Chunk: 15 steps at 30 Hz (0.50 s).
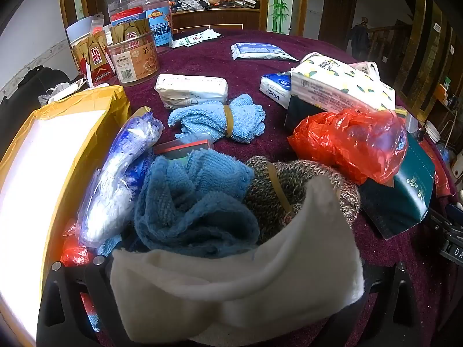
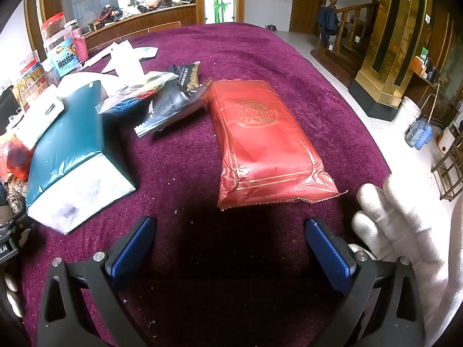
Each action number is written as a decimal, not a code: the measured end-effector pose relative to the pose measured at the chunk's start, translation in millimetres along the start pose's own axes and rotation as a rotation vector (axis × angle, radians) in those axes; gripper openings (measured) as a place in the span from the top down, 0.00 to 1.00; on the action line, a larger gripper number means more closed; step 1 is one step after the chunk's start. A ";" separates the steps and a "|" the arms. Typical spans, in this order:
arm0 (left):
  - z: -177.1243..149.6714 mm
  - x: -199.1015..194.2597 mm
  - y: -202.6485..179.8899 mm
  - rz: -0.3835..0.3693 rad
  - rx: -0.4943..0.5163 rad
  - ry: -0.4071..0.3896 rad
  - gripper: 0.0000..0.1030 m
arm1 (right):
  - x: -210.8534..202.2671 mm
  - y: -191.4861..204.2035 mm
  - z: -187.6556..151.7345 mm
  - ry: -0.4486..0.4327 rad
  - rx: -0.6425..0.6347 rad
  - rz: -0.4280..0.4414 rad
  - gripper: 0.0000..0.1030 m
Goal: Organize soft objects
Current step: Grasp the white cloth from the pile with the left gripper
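Both grippers hang wide open: the right gripper [image 2: 230, 248] grips nothing, poised toward the red pack [image 2: 260, 141], while white wadding [image 1: 231, 274] fills the left gripper [image 1: 231, 295], apparently for the yellow box [image 1: 58, 150].

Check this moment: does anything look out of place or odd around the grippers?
Yes. A white soft piece lies draped across the left gripper, hiding its fingers and part of the left wrist view. Whether it is gripped cannot be told. The right gripper stands open and empty before the red packet.
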<state>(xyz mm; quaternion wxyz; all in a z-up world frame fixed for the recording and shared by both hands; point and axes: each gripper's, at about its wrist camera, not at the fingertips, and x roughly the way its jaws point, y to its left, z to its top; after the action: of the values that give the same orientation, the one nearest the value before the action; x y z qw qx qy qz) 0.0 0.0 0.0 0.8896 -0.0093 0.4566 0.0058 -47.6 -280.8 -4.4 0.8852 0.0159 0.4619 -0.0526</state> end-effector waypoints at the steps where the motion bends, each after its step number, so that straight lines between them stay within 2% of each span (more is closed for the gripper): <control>1: 0.0 0.0 0.0 0.000 -0.001 0.000 0.00 | 0.0 0.0 0.0 0.000 0.000 0.000 0.00; 9: 0.5 0.0 0.8 0.008 -0.010 0.010 0.00 | 0.0 0.1 0.0 0.000 0.000 0.000 0.00; 13: 1.8 -2.3 1.6 -0.001 -0.007 0.083 0.00 | 0.0 0.1 -0.1 0.000 0.000 0.000 0.00; 15: -2.3 -4.8 2.9 0.006 -0.005 0.094 0.00 | 0.0 0.1 0.0 0.001 0.000 0.000 0.00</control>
<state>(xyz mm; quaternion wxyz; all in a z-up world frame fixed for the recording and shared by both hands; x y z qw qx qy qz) -4.7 2.8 2.6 0.8671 -0.0107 0.4980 0.0092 -47.6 -280.8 -4.4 0.8851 0.0160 0.4621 -0.0526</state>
